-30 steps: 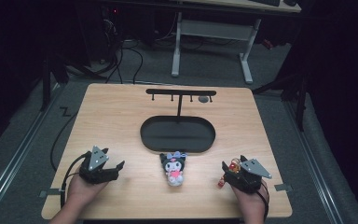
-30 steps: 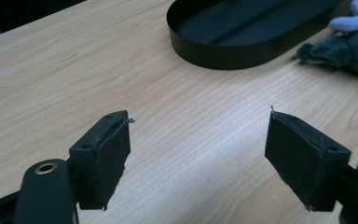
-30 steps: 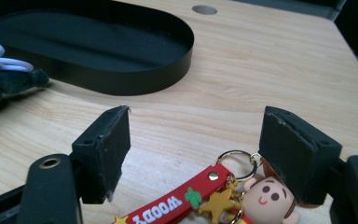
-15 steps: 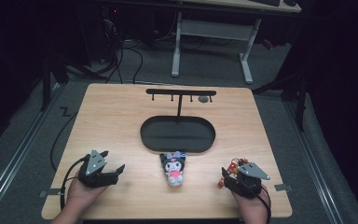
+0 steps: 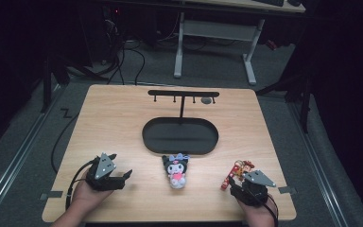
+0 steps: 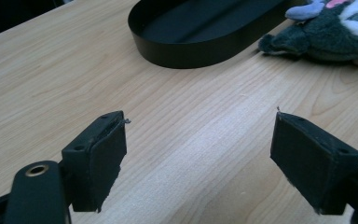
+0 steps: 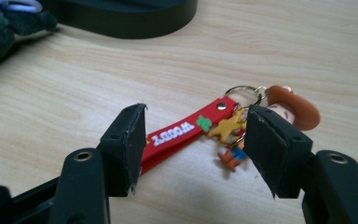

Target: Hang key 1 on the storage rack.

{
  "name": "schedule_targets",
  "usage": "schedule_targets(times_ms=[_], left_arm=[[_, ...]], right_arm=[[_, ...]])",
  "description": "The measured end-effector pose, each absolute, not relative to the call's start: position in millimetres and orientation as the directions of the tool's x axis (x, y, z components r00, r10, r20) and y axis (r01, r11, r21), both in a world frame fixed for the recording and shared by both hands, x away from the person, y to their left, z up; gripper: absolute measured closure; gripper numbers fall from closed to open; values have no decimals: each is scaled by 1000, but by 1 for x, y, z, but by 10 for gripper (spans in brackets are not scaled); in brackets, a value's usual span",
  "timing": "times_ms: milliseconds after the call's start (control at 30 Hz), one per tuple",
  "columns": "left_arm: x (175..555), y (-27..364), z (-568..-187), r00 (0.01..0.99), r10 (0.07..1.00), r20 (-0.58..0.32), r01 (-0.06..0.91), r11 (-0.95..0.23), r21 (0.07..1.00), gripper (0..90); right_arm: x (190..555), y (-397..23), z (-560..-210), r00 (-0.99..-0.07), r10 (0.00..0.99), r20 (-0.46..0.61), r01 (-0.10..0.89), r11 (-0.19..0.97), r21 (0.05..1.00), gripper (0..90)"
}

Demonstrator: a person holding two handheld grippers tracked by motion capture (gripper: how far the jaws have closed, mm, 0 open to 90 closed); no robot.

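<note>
Closing in on the red rubber strap keychain with a cowboy figure and gold star (image 7: 200, 133), lying flat on the light wooden table (image 5: 123, 123) near its front right corner, well right of the black-and-white plush doll (image 5: 176, 170). Right gripper (image 7: 193, 149) just been narrowing, pads either side of the strap but not yet pressing on it, so nothing gripped. Best lowered until the pads flank the strap's thin edges, then squeezed squarely on the strap, not the loose ring and charms, which would likely swing or slip. Left gripper (image 6: 198, 158) released, jaws spread wide over bare wood, just been widening, nothing between them.

Count: one keychain, one plush doll, one black oval tray (image 5: 179, 135) with one T-shaped hook rack (image 5: 183, 94), two grippers.
</note>
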State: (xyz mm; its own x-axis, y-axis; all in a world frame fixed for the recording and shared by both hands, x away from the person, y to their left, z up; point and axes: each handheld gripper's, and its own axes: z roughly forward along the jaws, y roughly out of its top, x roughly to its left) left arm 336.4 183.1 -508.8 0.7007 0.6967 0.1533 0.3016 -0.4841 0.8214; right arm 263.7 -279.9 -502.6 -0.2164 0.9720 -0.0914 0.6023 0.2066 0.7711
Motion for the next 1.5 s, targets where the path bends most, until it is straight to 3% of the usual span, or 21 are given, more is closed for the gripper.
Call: schedule_targets(times_ms=[333, 633, 1067, 1500], left_arm=[[335, 183, -507, 709, 688, 155, 294, -488, 822, 189], [334, 183, -508, 709, 688, 156, 302, -496, 814, 189], [334, 179, -510, 713, 681, 165, 303, -512, 804, 190], [333, 180, -511, 715, 679, 166, 308, -519, 797, 191]], right_arm=[[256, -274, -506, -220, 966, -137, 662, 252, 706, 380], [252, -277, -511, -227, 970, -90, 697, 226, 681, 370], [266, -284, -503, -310, 948, -68, 774, 293, 561, 362], [282, -303, -488, -300, 951, -74, 847, 302, 439, 397]])
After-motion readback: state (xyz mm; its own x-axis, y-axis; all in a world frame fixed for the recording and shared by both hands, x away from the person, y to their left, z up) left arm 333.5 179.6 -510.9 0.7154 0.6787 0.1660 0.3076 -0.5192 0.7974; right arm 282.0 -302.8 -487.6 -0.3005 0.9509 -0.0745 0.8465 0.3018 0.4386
